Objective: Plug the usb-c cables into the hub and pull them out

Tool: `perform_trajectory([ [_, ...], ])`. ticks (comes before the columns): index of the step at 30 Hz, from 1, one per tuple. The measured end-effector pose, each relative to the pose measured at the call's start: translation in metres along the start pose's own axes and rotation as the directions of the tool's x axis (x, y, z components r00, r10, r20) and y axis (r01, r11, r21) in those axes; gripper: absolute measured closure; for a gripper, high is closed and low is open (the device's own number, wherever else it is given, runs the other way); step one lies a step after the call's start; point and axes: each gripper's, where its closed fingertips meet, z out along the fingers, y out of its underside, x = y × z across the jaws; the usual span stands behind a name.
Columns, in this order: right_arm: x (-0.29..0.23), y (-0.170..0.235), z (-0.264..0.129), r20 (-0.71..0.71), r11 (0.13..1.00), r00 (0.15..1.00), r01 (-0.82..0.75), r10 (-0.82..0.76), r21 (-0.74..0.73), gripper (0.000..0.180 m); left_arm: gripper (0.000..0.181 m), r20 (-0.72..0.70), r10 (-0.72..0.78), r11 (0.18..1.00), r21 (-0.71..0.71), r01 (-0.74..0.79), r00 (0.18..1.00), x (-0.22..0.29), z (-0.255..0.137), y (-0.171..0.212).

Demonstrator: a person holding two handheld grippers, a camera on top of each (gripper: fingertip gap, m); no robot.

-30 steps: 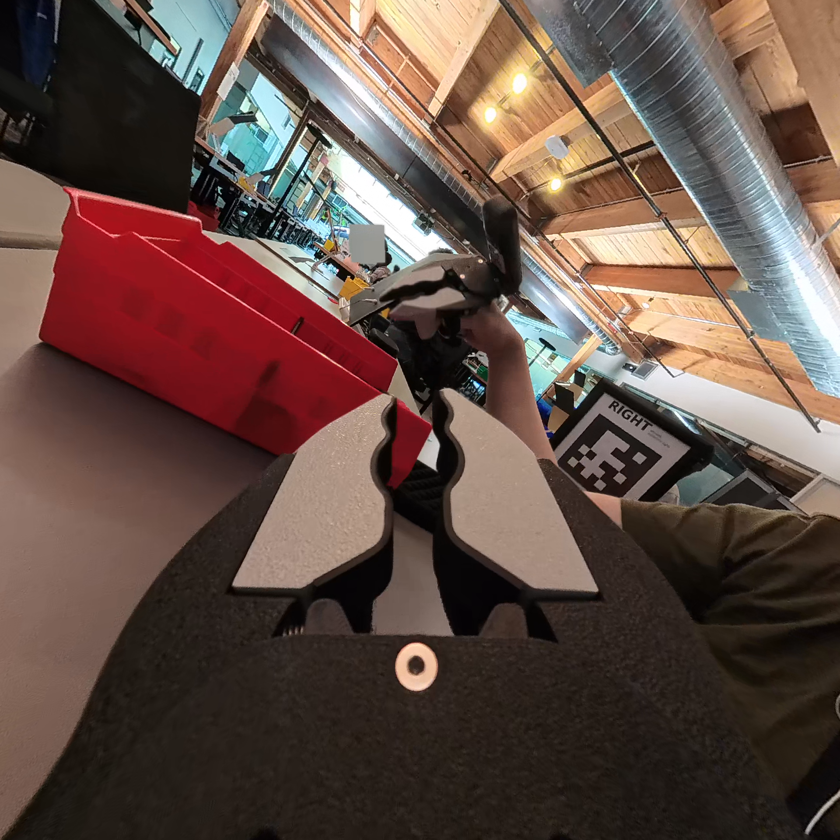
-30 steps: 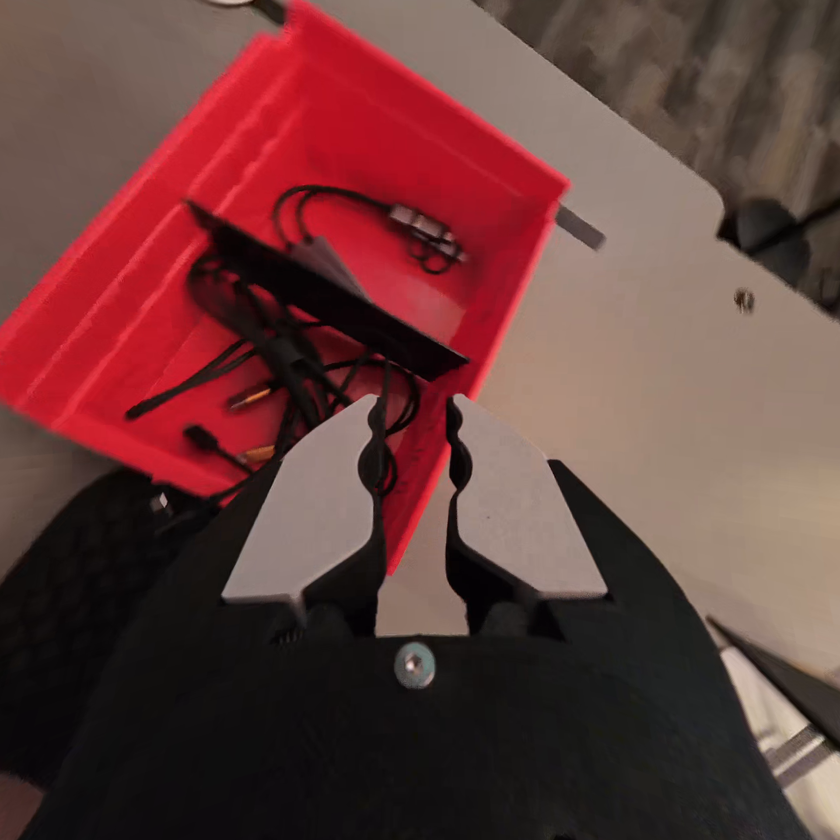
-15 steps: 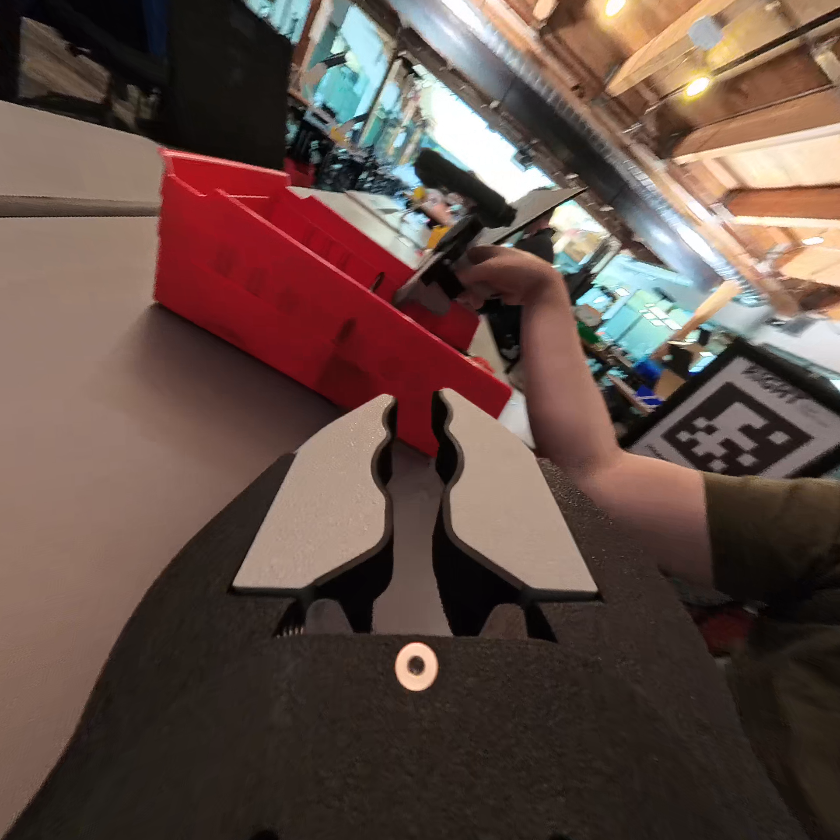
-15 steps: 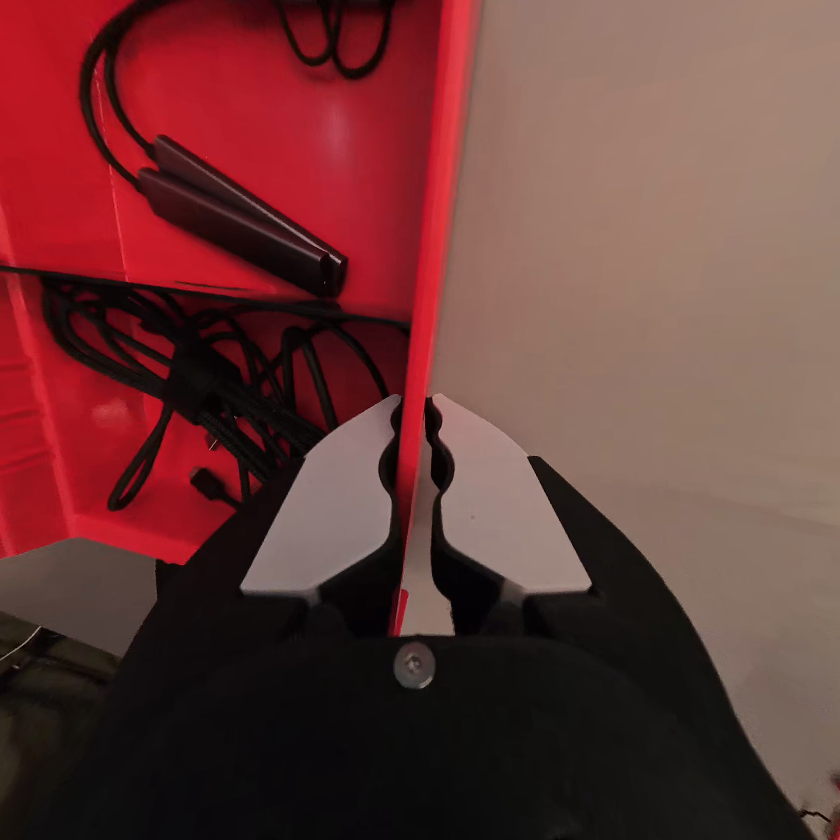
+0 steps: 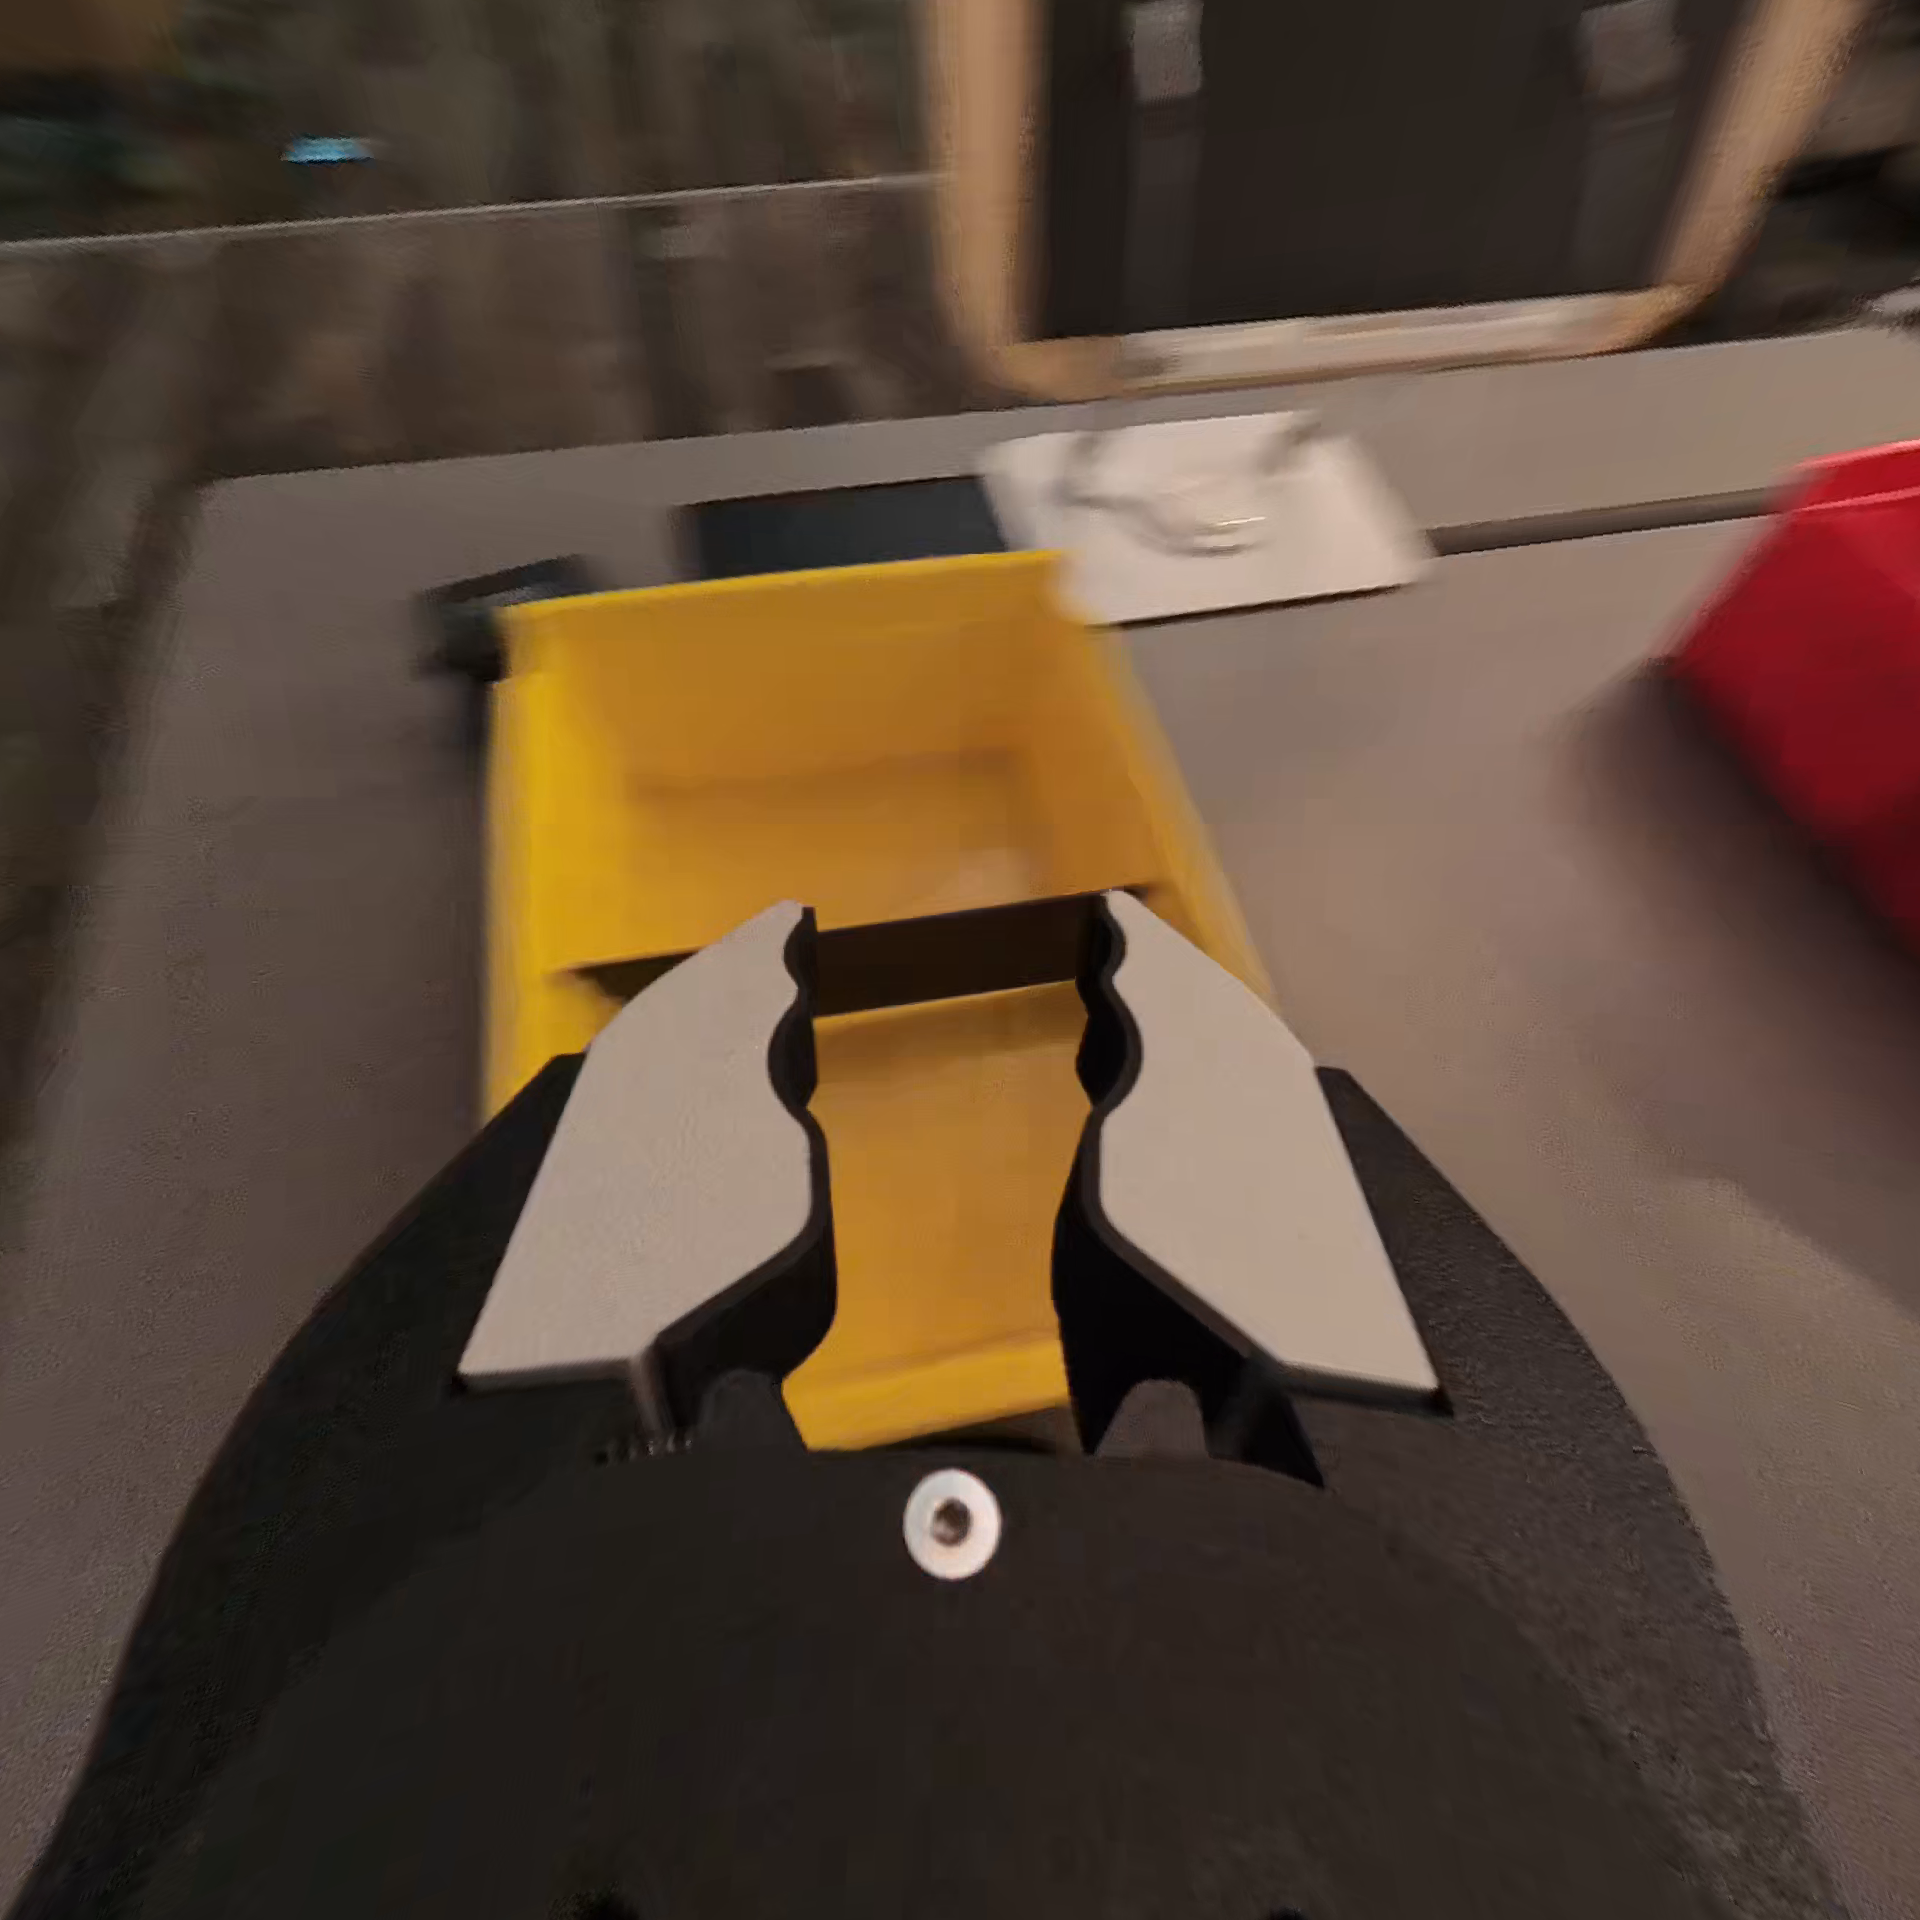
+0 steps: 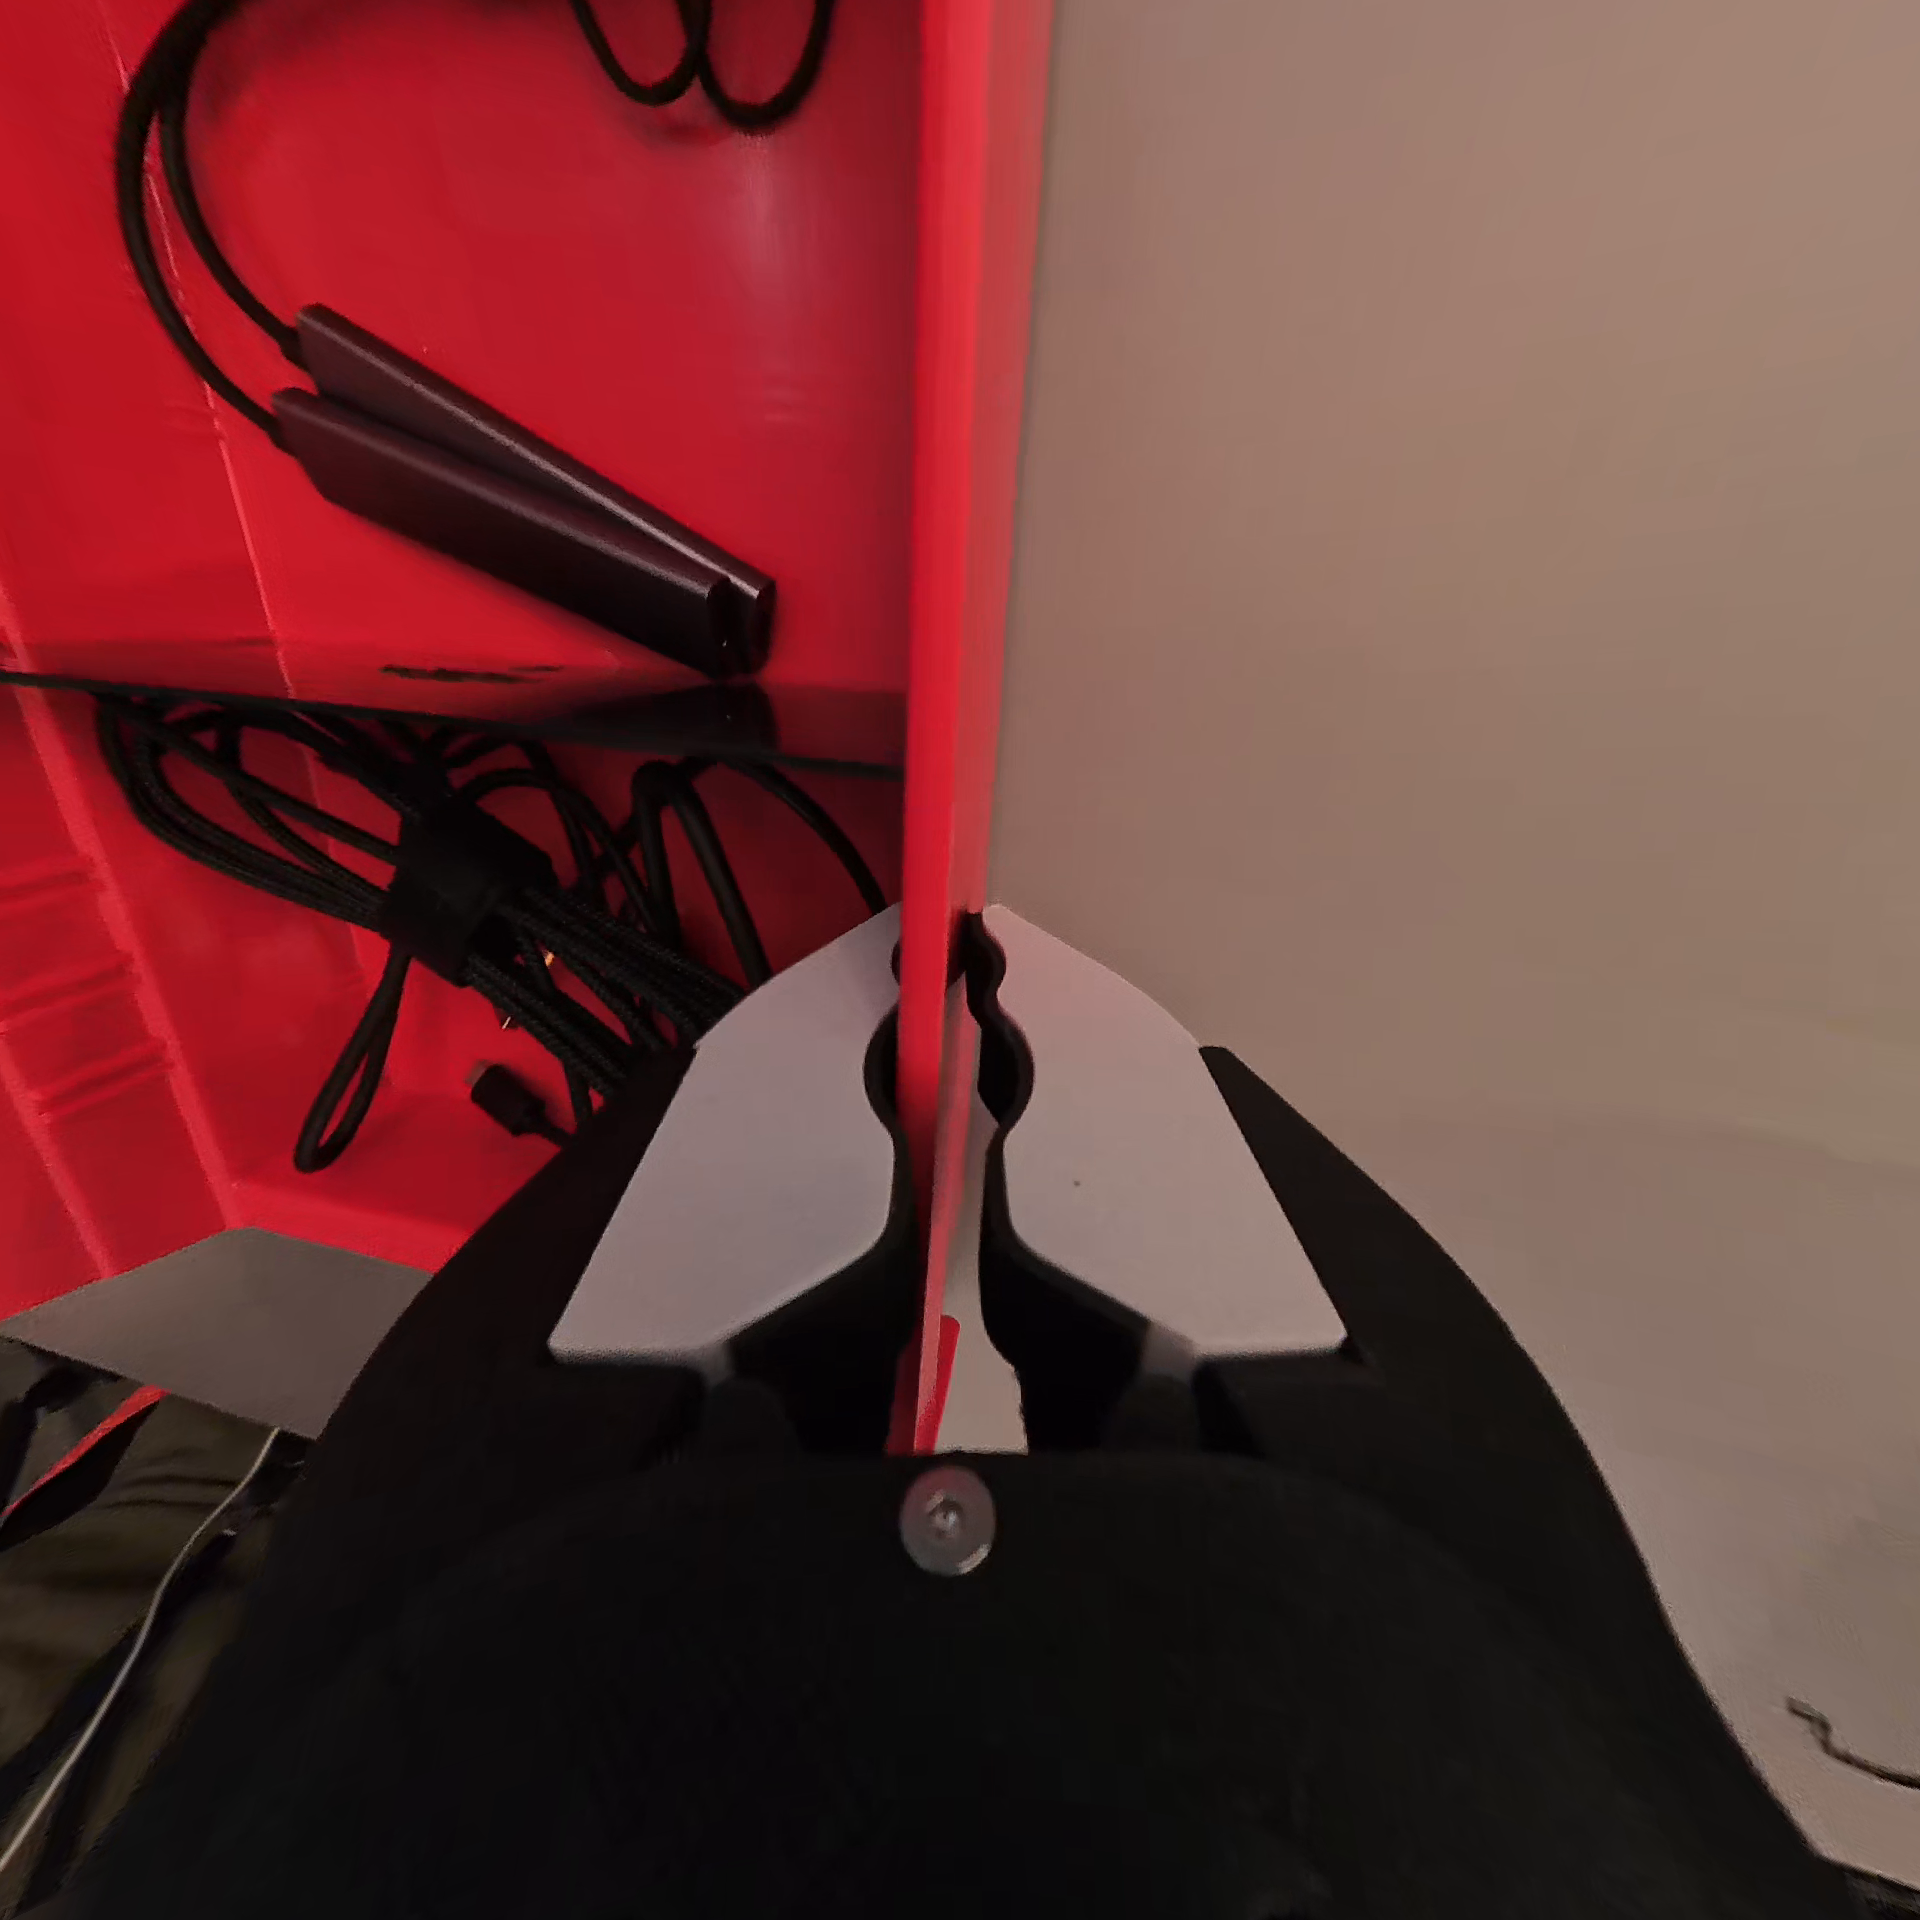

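In the right wrist view my right gripper (image 6: 940, 920) is shut on the right side wall (image 6: 966, 520) of the red bin, with a pad pressed on each face. Inside the bin two dark slim hubs (image 6: 520, 488) lie side by side beyond a black divider (image 6: 416, 696). A bundle of black USB-C cables (image 6: 499, 935) lies on the near side of the divider. In the blurred left wrist view my left gripper (image 5: 951, 920) is open and empty over a yellow bin (image 5: 810, 748). The yellow bin's black divider (image 5: 945, 961) shows beyond the fingertips.
The grey table (image 6: 1455, 623) stretches to the right of the red bin. In the left wrist view the red bin (image 5: 1829, 707) is at the right edge. A white sheet (image 5: 1205, 520) and a dark flat item (image 5: 831, 530) lie behind the yellow bin. My right fingertips sit around 65 cm from my left ones.
My left gripper swung away from the red bin to the yellow bin and its jaws opened wide. My right gripper closed on the red bin's wall and still holds it.
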Motion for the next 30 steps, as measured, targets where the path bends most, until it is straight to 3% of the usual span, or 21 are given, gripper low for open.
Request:
perform_trajectory([
  [2,-0.013,-0.001,0.003,-0.006,0.999,1.000,-0.004,0.003,-0.038,0.172,0.130,0.088,-0.016,0.995,-0.101,0.025,0.996,-0.056,-0.003,0.020],
  [6,-0.047,0.001,0.011,0.004,0.993,1.000,0.008,-0.007,-0.120,0.172,0.129,0.010,-0.054,0.962,-0.267,0.055,0.998,-0.089,0.013,0.063],
  [10,-0.080,-0.002,0.019,-0.010,0.985,0.999,0.043,-0.045,-0.167,0.172,0.138,-0.065,-0.033,0.950,-0.311,0.011,0.997,-0.083,0.033,0.080],
  [14,-0.105,-0.008,0.027,-0.017,0.983,0.998,0.061,-0.065,-0.171,0.172,0.145,-0.112,-0.086,0.893,-0.449,0.027,0.990,-0.081,0.053,0.106],
  [18,-0.122,-0.009,0.031,-0.049,0.979,0.993,0.095,-0.105,-0.181,0.171,0.172,-0.071,0.003,0.848,-0.529,-0.040,0.997,-0.088,0.060,0.121],
  [26,-0.142,-0.014,0.037,-0.090,0.966,0.976,0.181,-0.200,-0.184,0.170,0.172,-0.067,0.117,0.809,-0.573,-0.134,0.991,-0.036,0.065,0.128],
  [30,-0.152,-0.010,0.039,-0.107,0.958,0.967,0.208,-0.232,-0.197,0.168,0.172,-0.007,0.091,0.815,-0.573,-0.079,0.996,-0.004,0.060,0.133],
])
